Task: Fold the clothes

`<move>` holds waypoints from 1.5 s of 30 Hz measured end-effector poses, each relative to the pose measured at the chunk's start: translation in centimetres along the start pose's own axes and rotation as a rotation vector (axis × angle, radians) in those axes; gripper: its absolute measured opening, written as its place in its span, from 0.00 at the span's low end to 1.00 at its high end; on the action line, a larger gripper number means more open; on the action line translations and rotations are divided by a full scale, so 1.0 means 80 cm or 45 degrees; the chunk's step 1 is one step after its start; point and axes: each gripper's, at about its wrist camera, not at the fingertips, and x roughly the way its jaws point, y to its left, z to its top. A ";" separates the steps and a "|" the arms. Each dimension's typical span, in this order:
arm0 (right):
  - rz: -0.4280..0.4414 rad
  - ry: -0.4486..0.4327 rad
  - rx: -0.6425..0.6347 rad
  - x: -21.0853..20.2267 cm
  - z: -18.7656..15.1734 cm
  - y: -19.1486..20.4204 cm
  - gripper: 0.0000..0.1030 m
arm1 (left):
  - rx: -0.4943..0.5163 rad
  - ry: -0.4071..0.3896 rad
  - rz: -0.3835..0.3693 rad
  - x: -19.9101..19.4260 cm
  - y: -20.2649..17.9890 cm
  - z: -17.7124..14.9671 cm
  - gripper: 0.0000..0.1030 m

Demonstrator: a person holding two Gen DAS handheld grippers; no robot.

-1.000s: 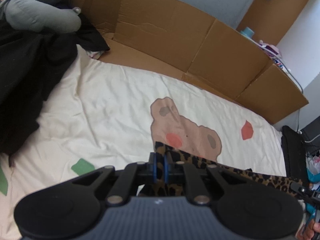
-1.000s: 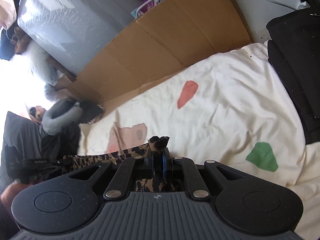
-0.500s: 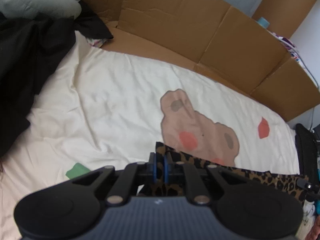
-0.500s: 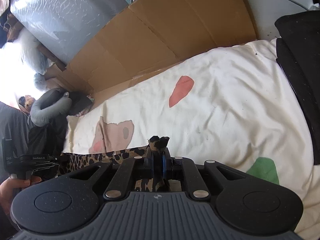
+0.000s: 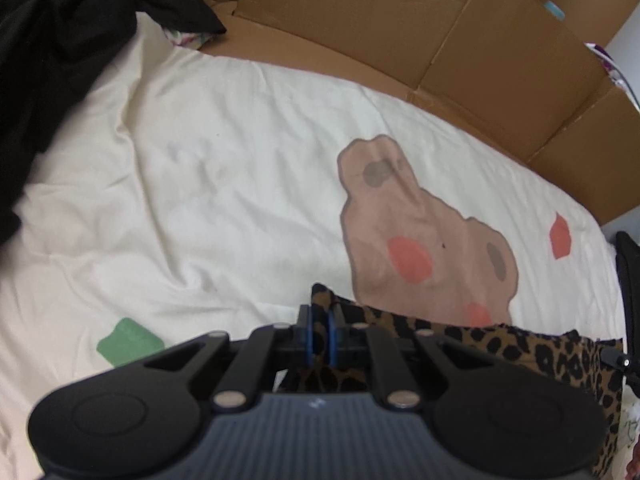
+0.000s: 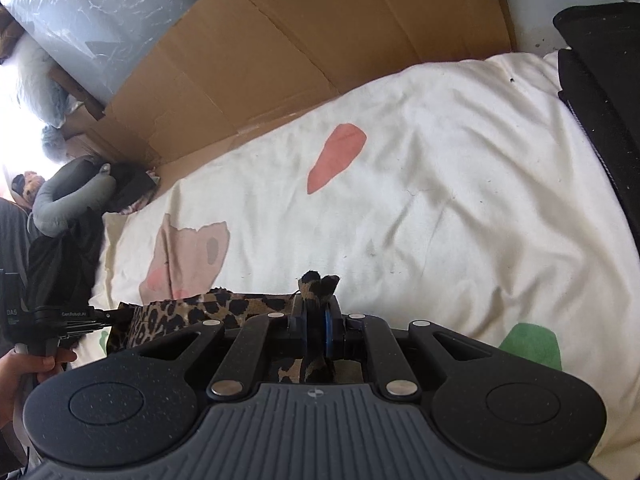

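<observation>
A leopard-print garment [image 5: 520, 348] is stretched between my two grippers above a cream bedsheet [image 5: 200, 184]. My left gripper [image 5: 319, 320] is shut on one corner of it, which pokes up between the blue pads. My right gripper [image 6: 318, 312] is shut on the other corner [image 6: 318, 286]. In the right wrist view the garment [image 6: 192, 312] runs left to the other gripper [image 6: 52, 318], held in a hand. In the left wrist view the right gripper shows only as a tip at the right edge [image 5: 616, 356].
The sheet has a brown bear print [image 5: 420, 232], red patches [image 6: 336, 156] and green patches [image 5: 128, 342]. Cardboard panels [image 5: 460, 40] line the far side. A pile of dark clothes [image 5: 44, 60] lies at the left end, with a grey neck pillow [image 6: 68, 200]. A black item [image 6: 600, 100] sits at the right end.
Both grippers have moved forward and lower over the bed, still holding the garment taut. The sheet looks closer and the bear print has slid nearer in both views.
</observation>
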 end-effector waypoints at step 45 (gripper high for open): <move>-0.047 -0.110 -0.507 0.004 -0.062 0.161 0.44 | 0.321 0.017 -0.248 -0.040 -0.158 -0.082 0.31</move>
